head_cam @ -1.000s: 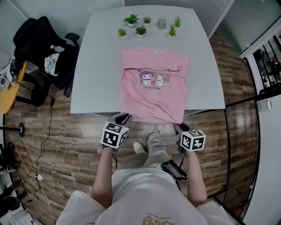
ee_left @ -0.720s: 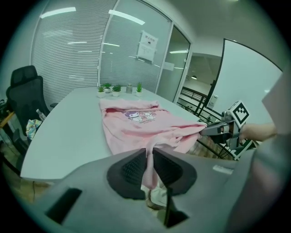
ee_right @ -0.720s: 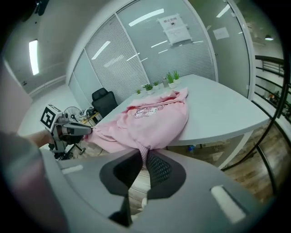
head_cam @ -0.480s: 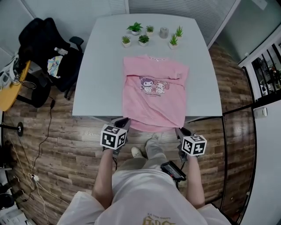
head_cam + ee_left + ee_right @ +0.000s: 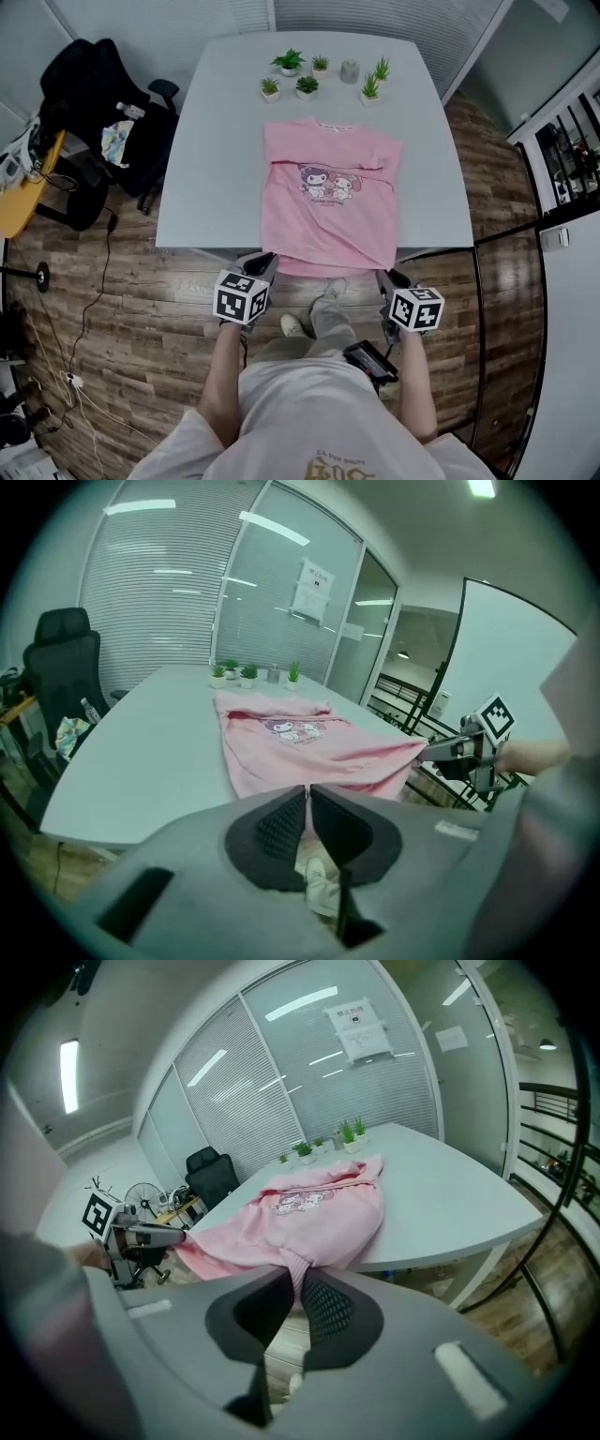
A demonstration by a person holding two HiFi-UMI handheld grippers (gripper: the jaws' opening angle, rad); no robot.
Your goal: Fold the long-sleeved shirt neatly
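A pink long-sleeved shirt (image 5: 328, 211) with a cartoon print lies face up on the white table (image 5: 206, 169), sleeves folded in across the chest. Its bottom hem hangs over the near edge. My left gripper (image 5: 265, 266) is shut on the hem's left corner, and pink cloth meets its closed tips in the left gripper view (image 5: 307, 786). My right gripper (image 5: 386, 278) is shut on the hem's right corner, with a pinch of pink fabric (image 5: 292, 1277) running between its pads. Each gripper view shows the other gripper across the stretched hem.
Several small potted plants (image 5: 307, 82) stand along the table's far edge. A black office chair (image 5: 94, 94) with things on it is left of the table. A person's legs and shoes (image 5: 323, 309) are below the near edge on the wood floor. A railing runs at the right.
The left gripper has settled onto the hem's left corner. The right gripper has risen slightly with its corner of the hem. The shirt on the table lies as before.
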